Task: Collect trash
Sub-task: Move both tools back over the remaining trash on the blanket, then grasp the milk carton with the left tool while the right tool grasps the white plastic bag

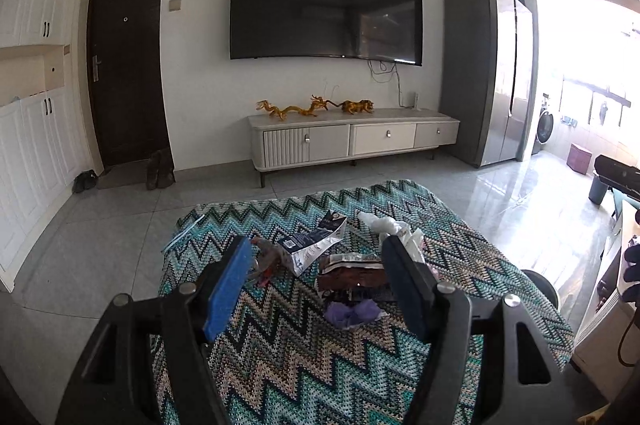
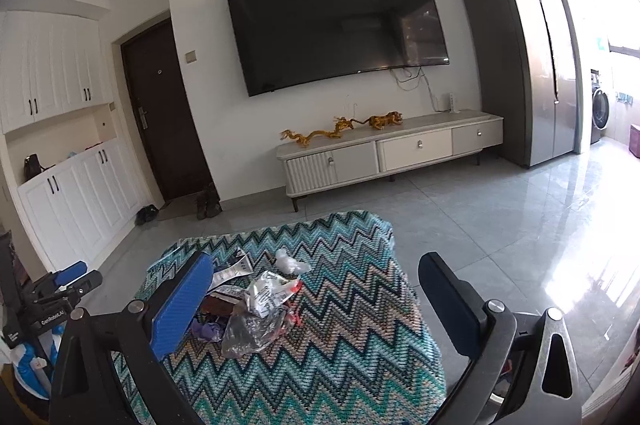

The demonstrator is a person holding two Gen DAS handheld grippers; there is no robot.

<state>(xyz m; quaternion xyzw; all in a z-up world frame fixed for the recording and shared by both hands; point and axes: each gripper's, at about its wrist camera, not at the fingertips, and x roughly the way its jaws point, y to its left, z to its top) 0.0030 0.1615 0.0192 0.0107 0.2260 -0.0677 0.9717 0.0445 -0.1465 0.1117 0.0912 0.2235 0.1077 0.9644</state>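
Our left claw [image 1: 316, 261] has its jaws parted with nothing pinched between them; our right claw [image 2: 316, 285] stands spread wide and also holds nothing. Both hover over a table draped in a teal zigzag cloth [image 1: 280, 353].

Just ahead of the left claw, between its blue finger and its dark one, lies the trash pile: a brown wrapper [image 1: 352, 275] nearest, a crumpled purple scrap [image 1: 352, 313] below it, a white and navy packet [image 1: 314, 241] a little further on, and white crumpled plastic [image 1: 384, 223] beyond the dark finger. A red-tinted clear wrapper [image 1: 264, 257] sits close beside the blue finger.

From the right claw, the same pile lies ahead and toward its blue finger, with a clear crinkled bag [image 2: 260, 309] on top. Nothing stands between either claw and the pile.

Farther out we see grey floor tiles [image 2: 500, 217], a low TV cabinet [image 1: 352, 139] bearing golden dragon figures [image 1: 316, 107], a wall-mounted television [image 1: 326, 5], a dark door [image 1: 124, 65], white cupboards [image 2: 76, 193] and a tall grey refrigerator [image 1: 488, 73].
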